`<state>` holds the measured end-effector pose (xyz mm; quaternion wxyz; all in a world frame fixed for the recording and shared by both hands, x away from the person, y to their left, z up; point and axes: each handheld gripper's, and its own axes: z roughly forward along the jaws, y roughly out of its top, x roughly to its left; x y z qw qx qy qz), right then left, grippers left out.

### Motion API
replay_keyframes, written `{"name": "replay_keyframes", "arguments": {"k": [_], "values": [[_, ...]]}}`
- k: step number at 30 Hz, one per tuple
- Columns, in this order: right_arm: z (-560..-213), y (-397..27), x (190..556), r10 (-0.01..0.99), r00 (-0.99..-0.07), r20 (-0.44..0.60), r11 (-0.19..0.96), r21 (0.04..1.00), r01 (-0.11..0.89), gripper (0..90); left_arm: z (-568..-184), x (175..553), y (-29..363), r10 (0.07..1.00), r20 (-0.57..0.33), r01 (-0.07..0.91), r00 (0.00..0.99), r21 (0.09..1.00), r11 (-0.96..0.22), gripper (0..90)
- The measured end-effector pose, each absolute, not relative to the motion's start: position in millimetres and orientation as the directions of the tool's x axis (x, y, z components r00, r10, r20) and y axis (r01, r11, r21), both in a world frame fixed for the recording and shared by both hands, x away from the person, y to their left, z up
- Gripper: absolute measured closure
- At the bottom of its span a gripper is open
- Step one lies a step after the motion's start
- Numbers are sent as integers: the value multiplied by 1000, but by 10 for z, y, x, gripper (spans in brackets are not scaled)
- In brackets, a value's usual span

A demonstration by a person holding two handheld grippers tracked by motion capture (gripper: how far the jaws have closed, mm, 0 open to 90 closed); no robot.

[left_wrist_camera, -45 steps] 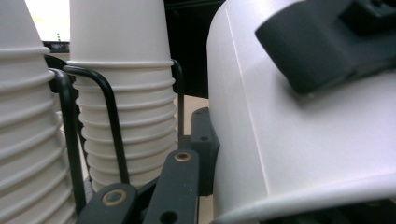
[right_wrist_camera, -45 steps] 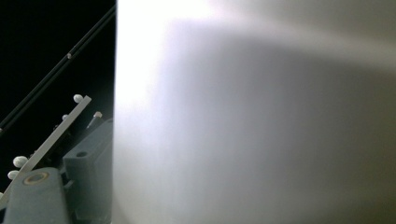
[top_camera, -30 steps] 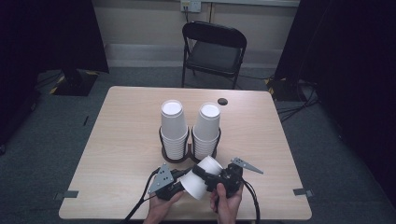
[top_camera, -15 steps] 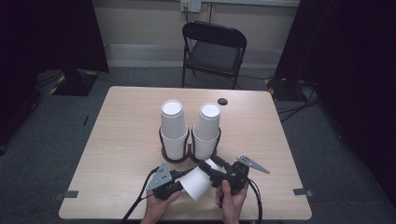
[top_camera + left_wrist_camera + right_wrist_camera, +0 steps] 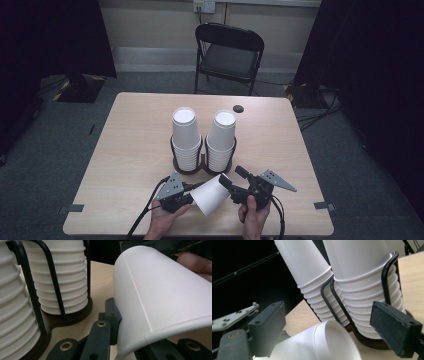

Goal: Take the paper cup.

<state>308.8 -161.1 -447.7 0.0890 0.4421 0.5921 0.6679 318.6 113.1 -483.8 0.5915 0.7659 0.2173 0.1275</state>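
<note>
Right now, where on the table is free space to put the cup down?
The table is bare left of the cup holder, up to its left edge, and equally on the right side. The far strip holds just a small dark disc. It is crowded at the near middle, where both grippers meet around the loose cup.

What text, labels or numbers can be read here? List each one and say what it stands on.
None can be read.
The loose paper cup held in the left gripper is plain white, with no print.
The two cup stacks in the black wire holder are blank too.
The right gripper, its jaws apart, bears no label.
The wall outlet is too small to show any marking.
</note>
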Motion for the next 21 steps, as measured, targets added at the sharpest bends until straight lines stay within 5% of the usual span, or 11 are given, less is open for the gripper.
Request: {"name": "replay_keyframes", "arguments": {"k": [21], "values": [[-4565, -1806, 2940, 708, -599, 374, -212, 922, 325, 177, -4677, 3300, 1238, 466, -74, 219, 882, 939, -265, 860]]}}
